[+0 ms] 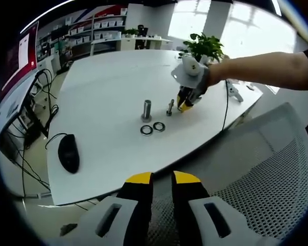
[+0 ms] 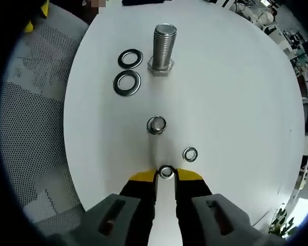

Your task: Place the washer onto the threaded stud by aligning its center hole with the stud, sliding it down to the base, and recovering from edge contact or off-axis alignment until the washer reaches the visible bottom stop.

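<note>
In the right gripper view, my right gripper (image 2: 166, 174) is shut on a small steel washer (image 2: 166, 172), pinched between its yellow tips. It is held just short of a small upright threaded stud (image 2: 156, 124) on the white table (image 2: 231, 92). A second small washer (image 2: 190, 154) lies flat to the stud's right. In the left gripper view, the right gripper (image 1: 186, 106) hangs in a person's hand beside the small stud (image 1: 170, 107). My left gripper (image 1: 162, 179) is off the table's edge, over a mesh chair, its jaws a narrow gap apart with nothing between them.
A large threaded bolt (image 2: 163, 48) stands farther on, with two large washers (image 2: 130, 58) (image 2: 127, 82) flat beside it. A black mouse (image 1: 68, 152) lies near the table's corner. A potted plant (image 1: 205, 46) stands at the far edge. The mesh chair (image 1: 277, 169) borders the table.
</note>
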A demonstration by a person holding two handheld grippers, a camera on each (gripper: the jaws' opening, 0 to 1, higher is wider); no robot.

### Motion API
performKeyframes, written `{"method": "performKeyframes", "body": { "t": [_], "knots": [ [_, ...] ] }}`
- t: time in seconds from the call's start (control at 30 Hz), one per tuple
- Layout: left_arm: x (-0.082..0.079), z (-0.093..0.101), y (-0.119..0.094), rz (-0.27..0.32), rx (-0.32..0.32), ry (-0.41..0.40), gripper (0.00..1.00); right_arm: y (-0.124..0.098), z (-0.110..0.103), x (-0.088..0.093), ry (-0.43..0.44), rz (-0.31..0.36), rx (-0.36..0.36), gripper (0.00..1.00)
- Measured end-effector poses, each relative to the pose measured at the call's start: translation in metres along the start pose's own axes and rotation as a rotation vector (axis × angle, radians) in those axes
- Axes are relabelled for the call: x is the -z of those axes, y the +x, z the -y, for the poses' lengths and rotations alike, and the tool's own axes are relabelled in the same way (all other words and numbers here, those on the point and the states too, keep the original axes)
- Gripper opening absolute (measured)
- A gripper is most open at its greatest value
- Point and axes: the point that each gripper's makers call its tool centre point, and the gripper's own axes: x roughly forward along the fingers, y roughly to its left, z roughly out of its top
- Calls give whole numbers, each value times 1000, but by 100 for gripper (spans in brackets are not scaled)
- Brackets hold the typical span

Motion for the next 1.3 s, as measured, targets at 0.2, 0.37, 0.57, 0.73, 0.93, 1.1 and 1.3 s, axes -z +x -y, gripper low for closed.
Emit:
{"method": "performKeyframes", "body": {
  "t": [0.2, 0.37, 0.57, 0.73, 0.93, 1.1, 1.3],
  "knots": [
    [0, 1, 0, -1, 2, 3, 12, 1, 2, 0, 18, 17, 3, 16],
    [0, 1, 0, 1, 1, 2, 12, -2, 0, 1, 63, 62, -3, 15],
    [-1, 0, 0, 3, 0, 0, 12, -4, 3, 4, 157, 122, -15, 14],
    [0, 0, 0, 4, 1, -1, 12, -15, 2, -1, 208, 170, -49, 14],
    [-1, 0, -1, 7, -2, -2, 12, -27, -3, -3, 192, 164, -64, 14],
    [-2, 3, -1, 7, -2, -1, 12, -38, -2, -8, 182, 189, -73, 14],
    [-2, 3, -1, 7, -2, -1, 12, -51, -2, -20, 159, 217, -86, 14]
  ]
}}
